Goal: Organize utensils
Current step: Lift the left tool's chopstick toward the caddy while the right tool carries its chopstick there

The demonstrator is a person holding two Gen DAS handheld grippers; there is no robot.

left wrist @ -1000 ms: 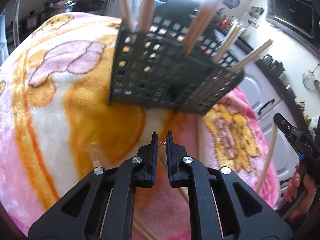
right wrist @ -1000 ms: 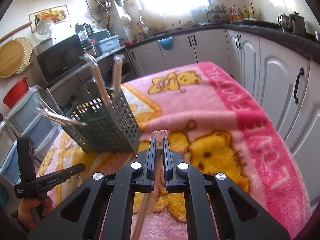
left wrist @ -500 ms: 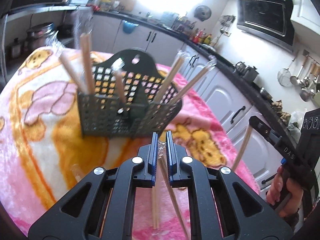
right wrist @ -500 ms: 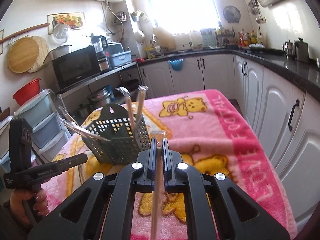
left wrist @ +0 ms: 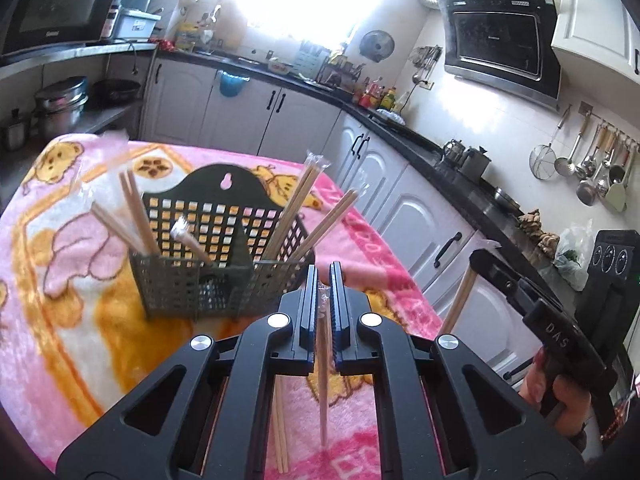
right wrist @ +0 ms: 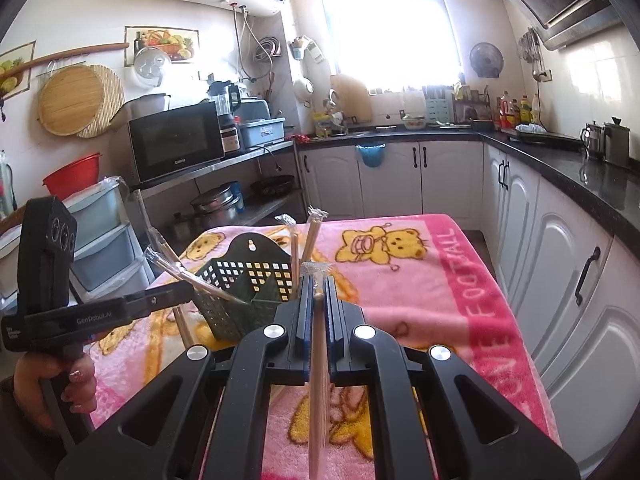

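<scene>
The left gripper [left wrist: 323, 280] is pinching a plastic-wrapped pair of wooden chopsticks [left wrist: 322, 376]; the right gripper [right wrist: 317, 284] is pinching a second wrapped wooden pair [right wrist: 318, 380]. Both pairs are hanging clear above the pink bear-print blanket [left wrist: 80, 320]. Judged step: lower each pair tip-first into the dark green perforated plastic utensil basket [left wrist: 208, 280], avoiding pairs already leaning there. Only the left view is showing loose chopsticks [left wrist: 280, 432] lying on the blanket.
</scene>
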